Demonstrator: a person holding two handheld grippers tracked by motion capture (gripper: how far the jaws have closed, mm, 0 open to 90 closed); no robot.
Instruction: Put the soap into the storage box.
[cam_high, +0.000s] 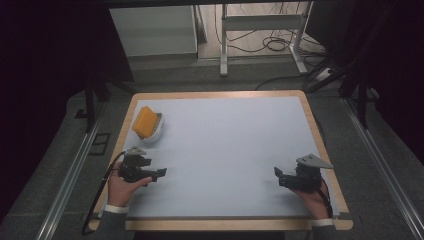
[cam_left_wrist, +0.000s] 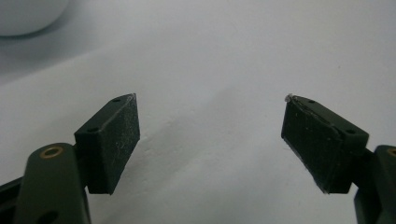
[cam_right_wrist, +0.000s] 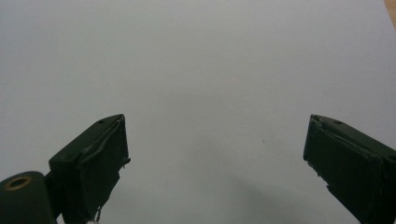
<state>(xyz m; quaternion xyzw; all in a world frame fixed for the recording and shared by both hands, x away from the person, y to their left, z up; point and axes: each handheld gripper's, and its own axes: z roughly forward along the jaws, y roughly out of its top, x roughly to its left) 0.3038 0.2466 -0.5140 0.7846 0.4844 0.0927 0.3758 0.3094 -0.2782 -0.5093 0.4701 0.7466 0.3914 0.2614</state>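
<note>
Both hand-held grippers, left gripper (cam_high: 161, 173) and right gripper (cam_high: 278, 174), rest wide open and empty low in the frame, while a white bowl (cam_high: 156, 131) at upper left holds an orange sponge (cam_high: 144, 121).

Desk (cam_high: 225, 145): top is a matt, pale grey-white sheet, smooth, with faint dents seen in the left gripper view; light wood border with a plain finish along every edge. Left gripper (cam_left_wrist: 210, 140): fingers (cam_left_wrist: 112, 144) black, matt, plastic-looking, pad faces scuffed with pale dust; a brass-coloured metal ring sits in the link behind. Right gripper (cam_right_wrist: 215, 163): fingers (cam_right_wrist: 100, 163) the same matt black, pad edges frayed and rough. Near the desk's far left corner, a bowl (cam_high: 155, 131), white and smooth, holds a sponge (cam_high: 144, 121), orange-yellow, dull, soft-looking.
</note>
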